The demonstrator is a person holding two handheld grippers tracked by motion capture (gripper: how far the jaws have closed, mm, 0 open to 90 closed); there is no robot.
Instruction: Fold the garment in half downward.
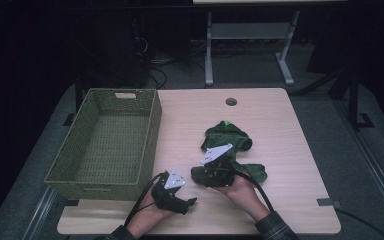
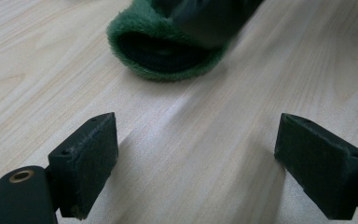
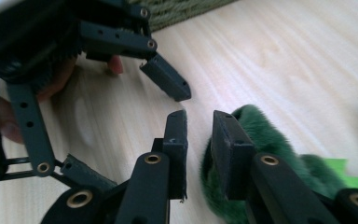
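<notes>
Near the tabletop's [image 1: 280, 200] front edge, the right gripper [image 3: 199, 140], jaws nearly clenched, pinches a fuzzy dark-green cloth [image 1: 227, 137]; the left gripper [image 2: 196, 163] waits released. Next likely: lift toward the woven green basket [image 1: 152, 135].

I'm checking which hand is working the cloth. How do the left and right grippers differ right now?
The left gripper has its jaws spread wide over bare table, with nothing between them; the right gripper has its jaws nearly together. The left gripper lies short of the green fleece cloth, while the right gripper sits at the cloth's edge, fleece bulging beside one finger. Whether it pinches fabric is unclear. Both are black, hand-held and low over the table.
</notes>
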